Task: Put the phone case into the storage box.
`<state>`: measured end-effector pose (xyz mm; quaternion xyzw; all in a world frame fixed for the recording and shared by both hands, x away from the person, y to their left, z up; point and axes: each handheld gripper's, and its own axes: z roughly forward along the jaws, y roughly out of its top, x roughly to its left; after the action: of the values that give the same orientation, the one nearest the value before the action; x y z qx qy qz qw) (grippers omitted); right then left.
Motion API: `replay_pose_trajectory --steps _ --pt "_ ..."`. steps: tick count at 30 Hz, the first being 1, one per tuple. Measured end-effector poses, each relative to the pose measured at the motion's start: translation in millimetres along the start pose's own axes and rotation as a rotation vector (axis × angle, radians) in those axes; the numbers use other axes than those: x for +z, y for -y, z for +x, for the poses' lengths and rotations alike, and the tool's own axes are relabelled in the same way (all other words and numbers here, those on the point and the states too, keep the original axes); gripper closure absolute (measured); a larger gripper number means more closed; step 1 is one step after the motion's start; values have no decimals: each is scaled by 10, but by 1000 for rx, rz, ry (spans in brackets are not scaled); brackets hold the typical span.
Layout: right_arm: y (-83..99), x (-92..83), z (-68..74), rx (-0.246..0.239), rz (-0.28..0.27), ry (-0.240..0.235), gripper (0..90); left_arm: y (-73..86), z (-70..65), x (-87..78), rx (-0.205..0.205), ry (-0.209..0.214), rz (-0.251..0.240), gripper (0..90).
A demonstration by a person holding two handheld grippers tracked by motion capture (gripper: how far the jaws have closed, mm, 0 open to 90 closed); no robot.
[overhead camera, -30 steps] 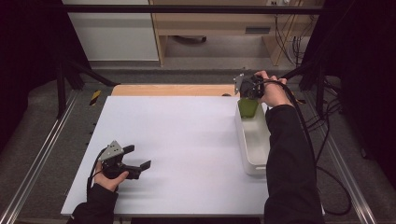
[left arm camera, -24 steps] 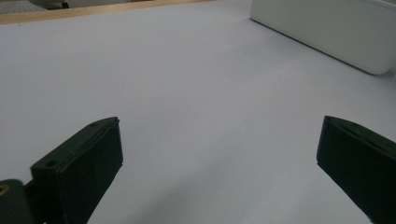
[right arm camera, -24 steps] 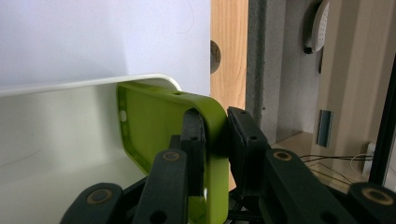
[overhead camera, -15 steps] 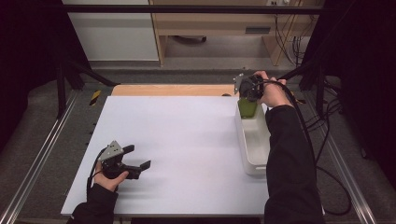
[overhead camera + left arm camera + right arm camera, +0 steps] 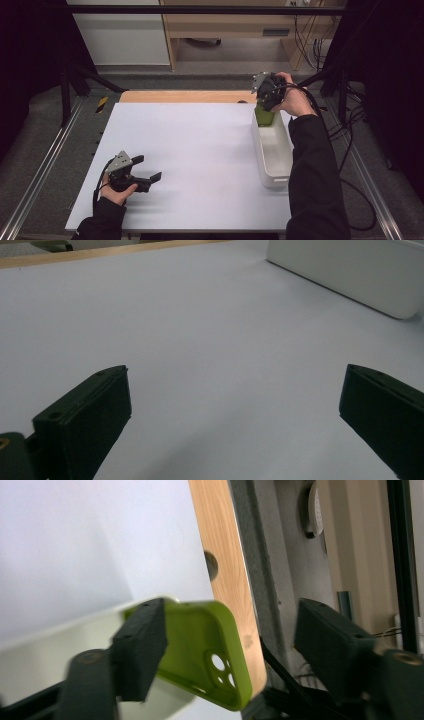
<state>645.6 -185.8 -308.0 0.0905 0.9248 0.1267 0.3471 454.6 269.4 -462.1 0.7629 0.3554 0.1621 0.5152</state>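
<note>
A lime-green phone case (image 5: 264, 117) stands tilted in the far end of a white tray (image 5: 260, 150) at the table's right side. My right gripper (image 5: 265, 106) points down over it. In the right gripper view the case (image 5: 200, 640) lies between the jaws, against the left finger (image 5: 140, 650) and well apart from the right finger (image 5: 330, 640). These jaws have just been opening, and the gripper (image 5: 230, 615) is open. My left gripper (image 5: 148, 168) rests open near the front left of the white table, with nothing between its fingers (image 5: 85, 415).
The tray's long white wall (image 5: 350, 275) lies ahead of the left gripper. A wooden strip (image 5: 185, 96) with a hole (image 5: 211, 565) borders the table's far edge. Metal rails (image 5: 45, 165) run along both sides, and cables (image 5: 345, 125) hang at the right.
In the high view the right hand stays over the tray's far end with the green case at the same spot. The left gripper has not moved.
</note>
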Motion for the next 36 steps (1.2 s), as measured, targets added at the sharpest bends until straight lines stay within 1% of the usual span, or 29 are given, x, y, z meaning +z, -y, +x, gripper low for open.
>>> replay_pose_trajectory --steps 1,2,7,9,10,12,16,21,23,25,30,34,36 --pt "-7 -25 9 5 -18 5 268 -1 0 -2 0 -1 -1 0" --pt "-15 -45 18 5 -22 11 256 -3 -1 -4 1 -1 -4 0" --pt "-74 -178 87 64 -68 20 209 -9 -12 -7 6 0 -7 0" --pt "-94 -223 105 87 -85 15 203 -10 -14 -10 7 2 -7 0" --pt "-104 -257 119 92 -103 24 196 -11 -14 -13 9 3 -7 0" --pt "-120 -322 147 117 -127 24 176 -12 -15 -18 11 5 -11 0" --pt "-148 -436 221 158 -153 34 140 -8 -17 -14 15 8 -9 0" --pt "-118 -580 324 239 -222 38 110 -10 -20 -23 20 8 -13 0" --pt "-97 -637 377 263 -253 45 95 -12 -21 -25 20 8 -15 0" --pt "-70 -689 441 298 -280 36 65 -13 -22 -26 21 8 -15 0" --pt "24 -801 609 368 -354 21 48 -16 -25 -28 23 10 -17 0" --pt "86 -863 731 460 -389 -11 20 -15 -26 -29 25 10 -17 0" --pt "123 -907 809 495 -428 -26 16 -15 -28 -27 28 11 -15 0"
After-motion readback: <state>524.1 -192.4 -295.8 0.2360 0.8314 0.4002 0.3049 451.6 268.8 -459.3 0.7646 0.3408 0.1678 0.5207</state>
